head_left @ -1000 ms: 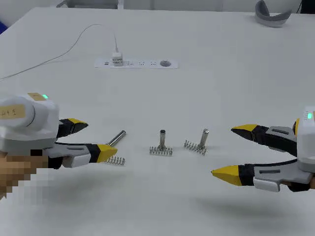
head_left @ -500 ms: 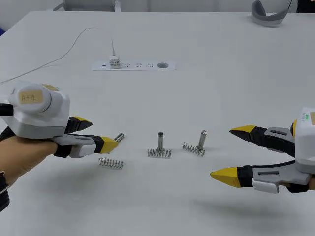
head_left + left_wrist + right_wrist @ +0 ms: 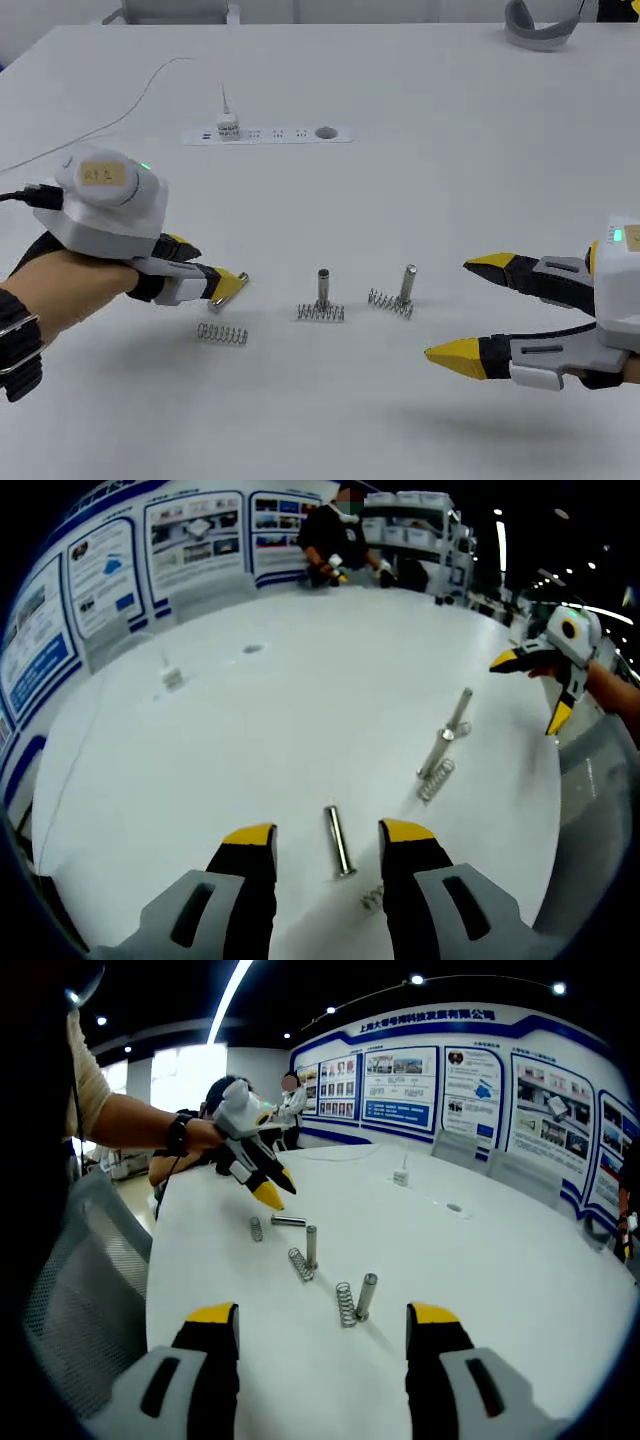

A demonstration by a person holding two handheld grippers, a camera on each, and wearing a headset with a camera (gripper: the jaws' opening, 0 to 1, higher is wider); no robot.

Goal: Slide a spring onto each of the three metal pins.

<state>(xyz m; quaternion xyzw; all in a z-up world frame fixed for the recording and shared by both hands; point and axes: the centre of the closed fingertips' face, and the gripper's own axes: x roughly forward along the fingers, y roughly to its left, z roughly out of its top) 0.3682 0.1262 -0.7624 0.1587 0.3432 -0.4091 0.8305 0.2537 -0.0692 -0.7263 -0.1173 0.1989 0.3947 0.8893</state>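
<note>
Moved in from the table's left side over the past second, the left gripper point(image 3: 208, 264) now holds its yellow-tipped jaws apart on either side of the fallen pin point(image 3: 338, 840), a short, smooth steel rod lying flat on the matt white table point(image 3: 400, 430). Nothing is clamped yet, and the straddle looks like the start of a pick-up, since a rod on its side cannot easily take a coil. The right gripper point(image 3: 470, 308) has barely shifted: it hovers off to the right, jaws wide apart and empty, well clear of the parts, probably waiting to bring a spring. The middle pin point(image 3: 323, 283) stands upright with the middle spring point(image 3: 320, 313) lying at its foot. The right pin point(image 3: 408, 281) tilts slightly, with the right spring point(image 3: 390, 302) at its base. The left spring point(image 3: 222, 334), a thin wire coil like the others, lies loose just in front of the fallen pin. No pin wears a spring, so the job appears to be at its opening step. A white power strip point(image 3: 270, 133) sits well back.
</note>
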